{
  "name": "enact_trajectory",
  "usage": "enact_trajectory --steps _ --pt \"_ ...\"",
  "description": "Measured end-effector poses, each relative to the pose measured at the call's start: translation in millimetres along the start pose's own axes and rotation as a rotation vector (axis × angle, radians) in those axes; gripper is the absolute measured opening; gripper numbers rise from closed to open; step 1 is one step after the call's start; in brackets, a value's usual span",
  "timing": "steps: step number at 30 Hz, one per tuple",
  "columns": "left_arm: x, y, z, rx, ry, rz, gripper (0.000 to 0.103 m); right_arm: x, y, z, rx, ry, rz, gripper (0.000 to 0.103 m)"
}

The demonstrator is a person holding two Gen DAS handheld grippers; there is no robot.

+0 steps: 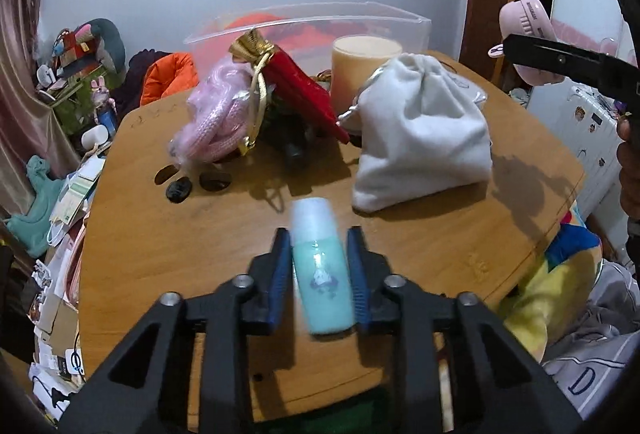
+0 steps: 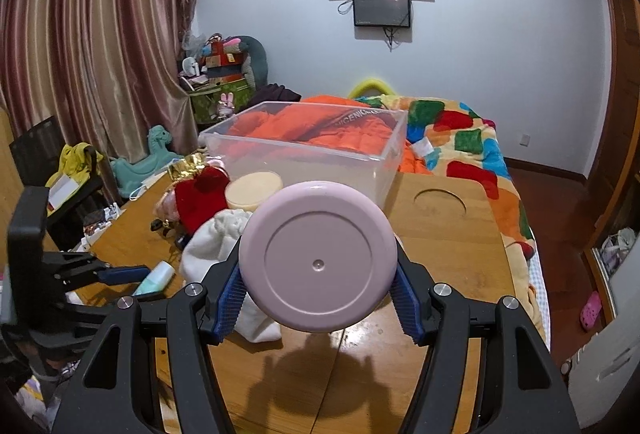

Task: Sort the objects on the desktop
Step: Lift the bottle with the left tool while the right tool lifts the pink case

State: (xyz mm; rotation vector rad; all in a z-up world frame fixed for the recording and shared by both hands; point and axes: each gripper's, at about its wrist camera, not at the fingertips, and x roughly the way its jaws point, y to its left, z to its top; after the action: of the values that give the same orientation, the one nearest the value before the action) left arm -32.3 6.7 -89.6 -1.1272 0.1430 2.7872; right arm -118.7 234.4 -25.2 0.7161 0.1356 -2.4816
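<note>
A small teal bottle (image 1: 320, 282) with a pale frosted cap sits between the blue pads of my left gripper (image 1: 318, 234), which is shut on it, cap pointing away. It is low at the wooden table (image 1: 160, 254); I cannot tell whether it rests there. My right gripper (image 2: 318, 266) is shut on a pink round-bottomed object (image 2: 318, 258), held above the table; that object (image 1: 524, 18) shows at the top right of the left wrist view. From the right wrist view, the left gripper (image 2: 120, 274) and bottle (image 2: 156, 280) are at the left.
A clear plastic bin (image 1: 304, 30) stands at the table's far edge. In front of it are a white drawstring pouch (image 1: 424, 130), a red pouch with gold ribbon (image 1: 304, 86), bagged pink rope (image 1: 216, 118) and a beige cylinder (image 1: 360, 70). Clutter lines the floor on the left.
</note>
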Motion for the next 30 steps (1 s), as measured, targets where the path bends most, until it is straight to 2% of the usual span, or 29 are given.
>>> enact_trajectory --steps 6,11,18,30 --pt "0 0 3 -0.039 -0.017 -0.019 0.024 3 7 4 -0.007 0.005 0.036 0.060" --pt "-20 1 16 -0.080 -0.086 -0.040 0.024 7 19 7 -0.044 0.009 0.051 0.060" --pt "-52 3 53 -0.089 -0.198 -0.073 0.024 13 28 20 -0.074 -0.001 0.074 0.060" --pt "-53 26 115 -0.092 -0.260 -0.076 0.024 22 21 56 -0.109 -0.024 0.068 0.060"
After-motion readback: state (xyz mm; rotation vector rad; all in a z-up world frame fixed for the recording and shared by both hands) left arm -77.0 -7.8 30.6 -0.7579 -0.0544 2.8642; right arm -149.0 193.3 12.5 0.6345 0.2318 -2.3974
